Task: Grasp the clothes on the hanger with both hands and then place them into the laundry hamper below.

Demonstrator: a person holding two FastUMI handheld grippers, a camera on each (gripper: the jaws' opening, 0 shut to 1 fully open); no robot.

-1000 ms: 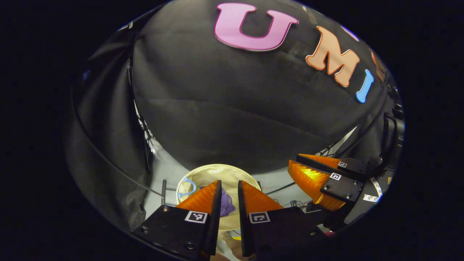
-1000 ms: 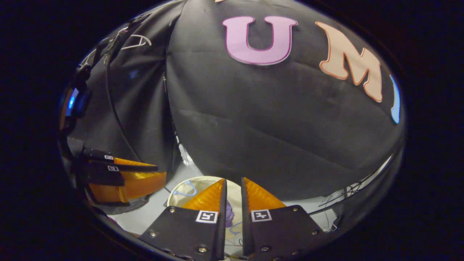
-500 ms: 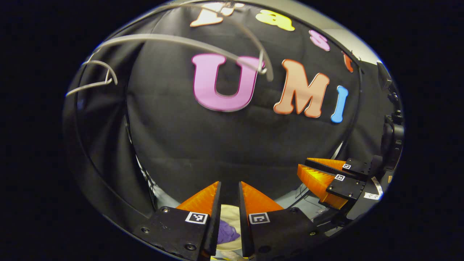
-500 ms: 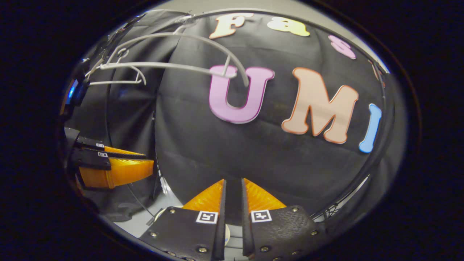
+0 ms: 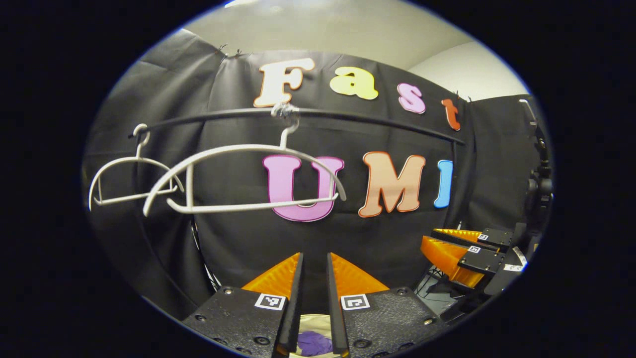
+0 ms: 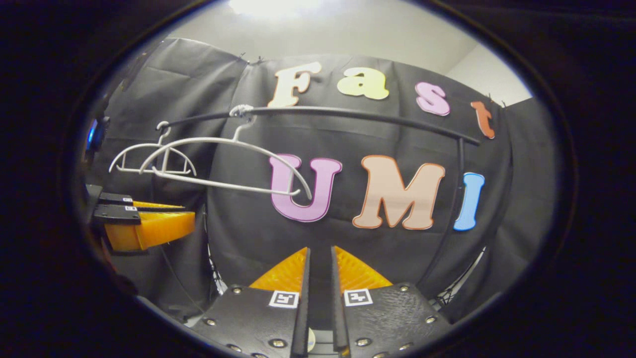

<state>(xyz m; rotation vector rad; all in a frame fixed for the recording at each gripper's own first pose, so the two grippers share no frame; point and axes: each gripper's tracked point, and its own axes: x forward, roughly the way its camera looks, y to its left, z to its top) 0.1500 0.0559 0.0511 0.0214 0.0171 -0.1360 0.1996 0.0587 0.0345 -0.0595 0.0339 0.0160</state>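
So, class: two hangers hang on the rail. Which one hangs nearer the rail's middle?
The bigger-looking hanger, whose hook sits mid-rail. The other hanger hooks at the rail's left end and looks smaller. Both are bare.

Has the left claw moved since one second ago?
Yes. The left claw tilted upward: the rail and hangers now show above it, the hamper dropped low.
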